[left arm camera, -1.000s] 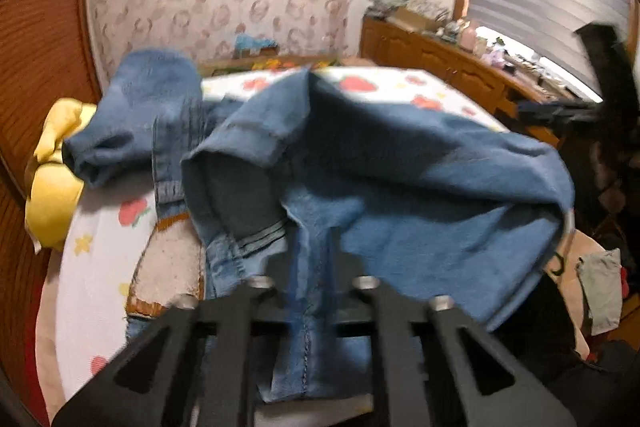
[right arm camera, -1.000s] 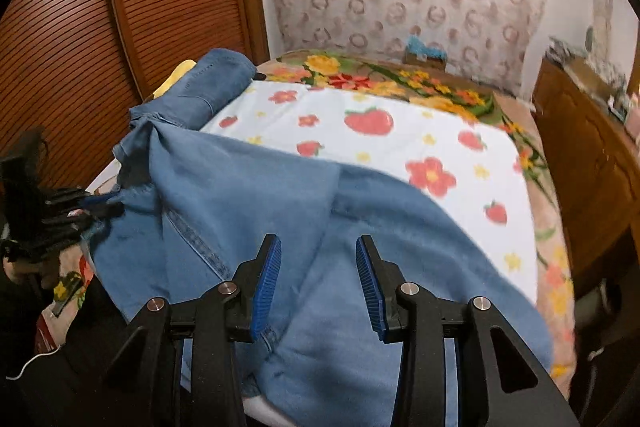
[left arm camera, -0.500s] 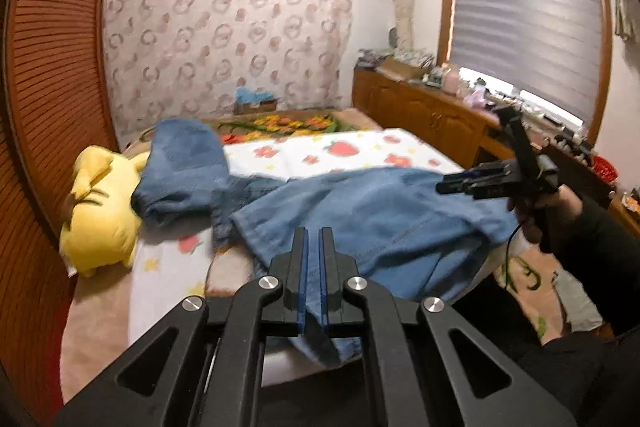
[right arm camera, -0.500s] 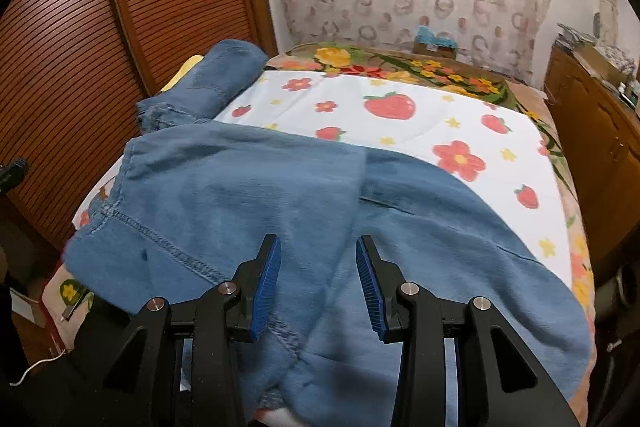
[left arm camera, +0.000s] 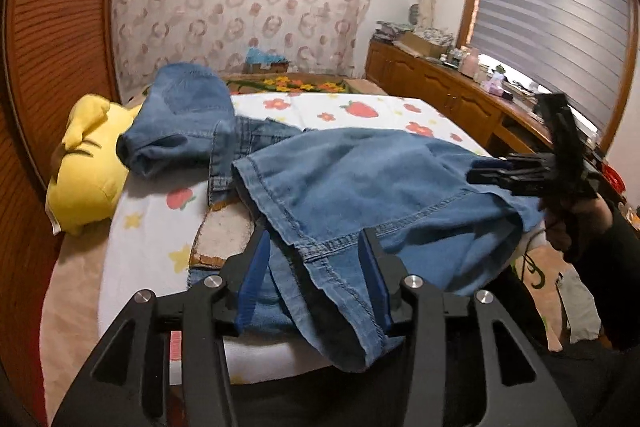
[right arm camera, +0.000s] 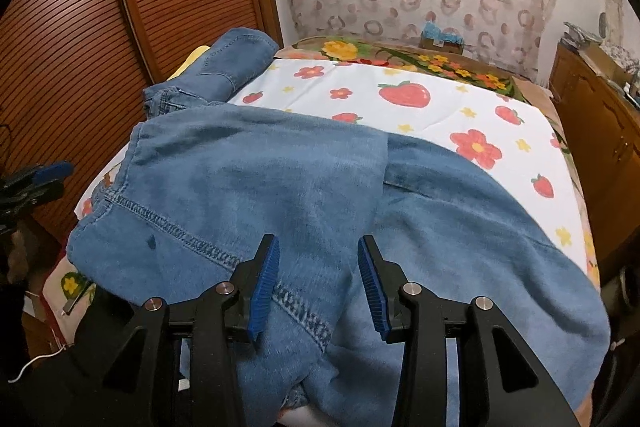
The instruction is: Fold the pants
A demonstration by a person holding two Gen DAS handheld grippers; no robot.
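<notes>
Left claw (left arm camera: 316,247) has its jaws opening, a hem of the blue jeans (left arm camera: 360,179) lying loose between its blue pads (left arm camera: 252,279). Right claw (right arm camera: 316,259) hovers with jaws parted above the denim, gripping nothing. Jeans sprawl across a flower-print sheet (right arm camera: 420,107) on the bed, beside a yellow plush toy (left arm camera: 84,167).
</notes>
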